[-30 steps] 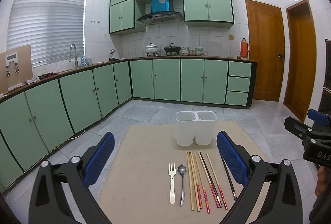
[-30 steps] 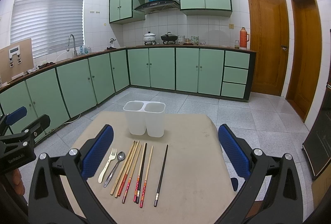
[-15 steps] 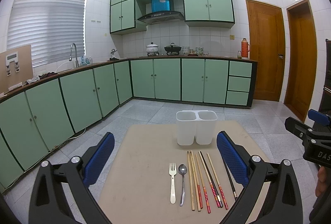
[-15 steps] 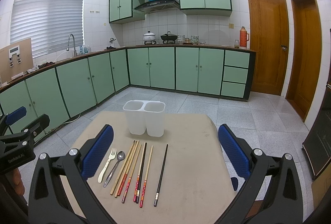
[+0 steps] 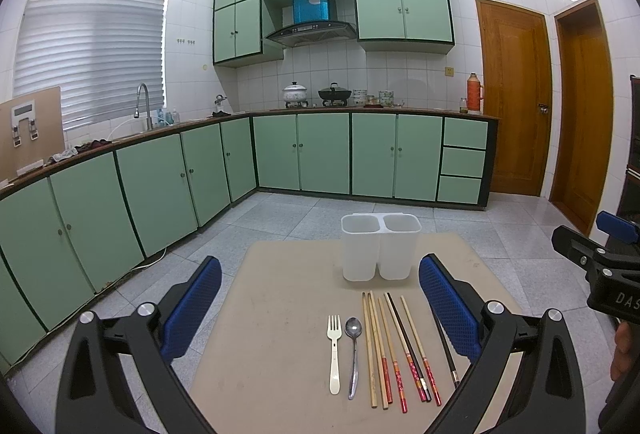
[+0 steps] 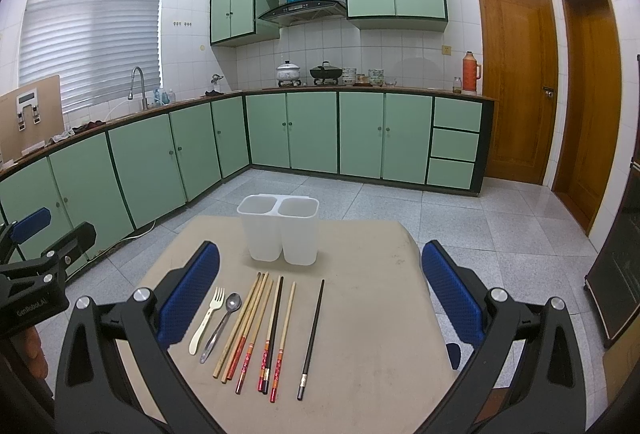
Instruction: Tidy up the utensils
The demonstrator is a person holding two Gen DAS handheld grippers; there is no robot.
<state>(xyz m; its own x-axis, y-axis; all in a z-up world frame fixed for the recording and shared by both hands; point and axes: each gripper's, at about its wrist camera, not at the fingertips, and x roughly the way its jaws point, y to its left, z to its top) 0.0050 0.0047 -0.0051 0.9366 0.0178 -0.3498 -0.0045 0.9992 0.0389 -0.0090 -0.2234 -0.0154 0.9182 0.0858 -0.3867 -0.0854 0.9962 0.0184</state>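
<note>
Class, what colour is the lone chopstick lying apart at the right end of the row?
Black chopstick with a small silver band near its handle end; clearest in the right wrist view.

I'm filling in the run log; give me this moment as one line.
stage: not started | left gripper: open, empty | right gripper: open, empty | fork, spoon, chopsticks: on table | holder: empty

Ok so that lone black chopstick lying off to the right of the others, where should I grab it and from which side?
Grip the black chopstick around mid-shaft, coming straight down from above with the open right tool, fingers either side across its width. It lies flat on the table, pointing toward the white holder, with bare table on both sides, so nothing crowds the fingers. It is thin, so close low.
</note>
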